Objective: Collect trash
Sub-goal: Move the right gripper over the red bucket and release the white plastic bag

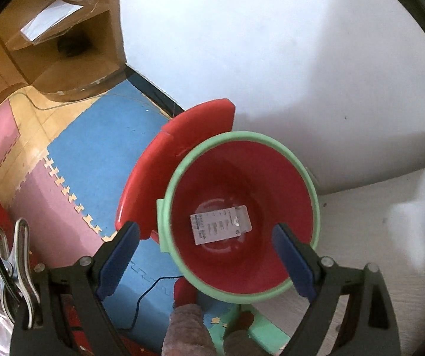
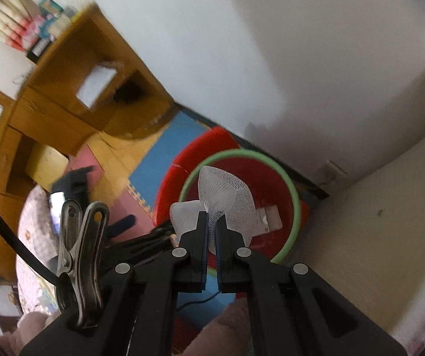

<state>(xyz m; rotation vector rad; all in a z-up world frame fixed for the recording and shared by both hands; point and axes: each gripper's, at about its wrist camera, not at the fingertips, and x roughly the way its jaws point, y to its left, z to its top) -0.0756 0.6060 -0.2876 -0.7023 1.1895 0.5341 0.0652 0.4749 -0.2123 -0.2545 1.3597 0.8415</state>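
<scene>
Currently:
left gripper (image 1: 205, 255): jaws spread wide, holding nothing, above the bin
right gripper (image 2: 211, 243): jaws pinched narrow on white foam net sleeve (image 2: 227, 198), held over the bin
trash bin (image 1: 271, 141): red, green rim, lid (image 1: 177, 154) flipped up, beside white table (image 1: 360, 222)
paper tag (image 1: 220, 224): flat on bin bottom

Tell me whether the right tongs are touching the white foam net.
Touching. The right wrist view shows the right tongs shut on the white foam net, pinched between both pads.
</scene>
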